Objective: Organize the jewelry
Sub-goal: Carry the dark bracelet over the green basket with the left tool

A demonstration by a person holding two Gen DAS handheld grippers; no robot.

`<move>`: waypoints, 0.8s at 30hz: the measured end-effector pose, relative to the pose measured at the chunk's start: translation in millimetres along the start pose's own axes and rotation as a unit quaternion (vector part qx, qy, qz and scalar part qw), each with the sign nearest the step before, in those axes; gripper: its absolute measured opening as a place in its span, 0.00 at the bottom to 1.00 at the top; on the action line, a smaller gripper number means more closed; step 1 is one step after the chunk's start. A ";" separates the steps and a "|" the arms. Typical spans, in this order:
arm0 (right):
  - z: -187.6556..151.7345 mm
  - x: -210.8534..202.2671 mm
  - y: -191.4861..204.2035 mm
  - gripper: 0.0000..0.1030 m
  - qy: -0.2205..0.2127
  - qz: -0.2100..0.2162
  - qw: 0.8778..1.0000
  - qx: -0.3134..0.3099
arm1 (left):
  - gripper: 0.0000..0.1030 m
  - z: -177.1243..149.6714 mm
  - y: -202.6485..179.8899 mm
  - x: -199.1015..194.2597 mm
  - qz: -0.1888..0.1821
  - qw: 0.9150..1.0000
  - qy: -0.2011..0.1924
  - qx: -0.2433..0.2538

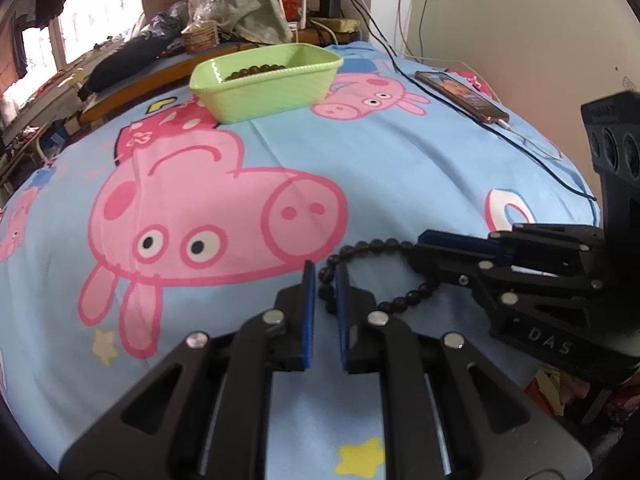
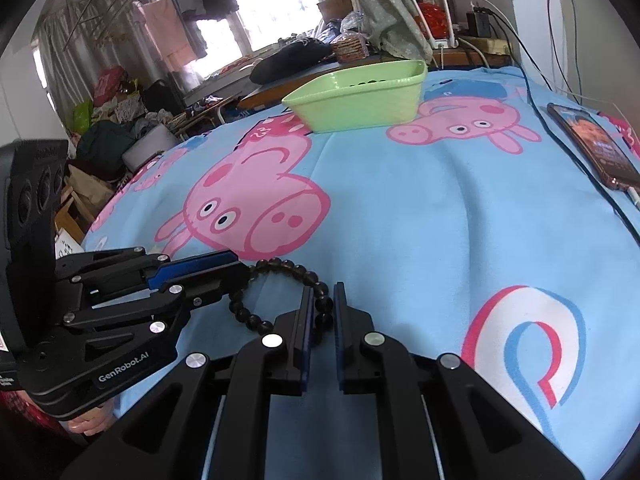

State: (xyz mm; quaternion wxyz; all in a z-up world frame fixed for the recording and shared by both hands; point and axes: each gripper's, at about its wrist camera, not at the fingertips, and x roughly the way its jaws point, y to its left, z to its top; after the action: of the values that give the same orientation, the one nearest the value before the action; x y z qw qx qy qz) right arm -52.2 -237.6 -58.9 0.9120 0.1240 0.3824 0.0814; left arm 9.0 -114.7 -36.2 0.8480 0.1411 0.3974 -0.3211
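1. Two black hand-held grippers with blue pads meet over a bracelet of dark round beads (image 1: 372,248) lying on a light-blue bedsheet printed with pink cartoon pigs (image 1: 400,168).
2. In the left wrist view, the left gripper (image 1: 325,280) has its pads closed on one side of the bead loop, with beads showing in the narrow gap between them.
3. The same view shows the right gripper (image 1: 424,248) coming in from the right, its jaws clamped together on the opposite side of the loop.
4. The right wrist view reverses the scene: the right gripper (image 2: 322,300) has beads pinched between its pads, and the left gripper (image 2: 240,268) reaches in from the left, closed on the far end of the bracelet (image 2: 284,266).
5. Only the right wrist view shows part of the person's hand (image 2: 86,424) beneath the left tool.
6. A pale green rectangular plastic tray (image 1: 264,92) sits well apart at the far side of the bed; the left wrist view shows more clearly a row of dark beads inside it.
7. A smartphone with a lit screen (image 1: 460,94) lies plugged into a cable near the wall, on the right of both views.
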 end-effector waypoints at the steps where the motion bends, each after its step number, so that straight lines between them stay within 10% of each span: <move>1: -0.2 0.8 0.8 0.00 0.001 -0.003 1.000 -0.004 | 0.10 -0.6 -0.2 0.6 -0.002 1.000 0.001 0.000; 5: -1.1 2.9 6.0 0.00 -0.001 -0.008 1.000 -0.023 | 0.22 -5.2 2.9 5.1 -0.017 1.000 0.014 -0.005; 7: -2.9 4.7 11.7 0.00 -0.004 -0.005 0.999 -0.047 | 0.09 -6.7 5.1 5.7 -0.032 0.999 0.013 -0.010; 13: 10.3 4.8 12.2 0.00 -0.014 0.022 0.999 -0.041 | 0.08 1.1 11.3 4.1 -0.054 0.998 0.010 -0.019; 24: 91.4 4.2 -5.1 0.00 -0.078 0.049 0.995 -0.025 | 0.08 80.0 41.9 -3.1 -0.041 0.997 -0.053 -0.027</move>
State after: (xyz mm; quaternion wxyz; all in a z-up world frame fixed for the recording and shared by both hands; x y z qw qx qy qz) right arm 16.6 -256.4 -1.4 0.9369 0.1255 0.3014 0.1251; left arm 81.7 -121.4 17.1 0.8573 0.0846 0.3662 -0.3519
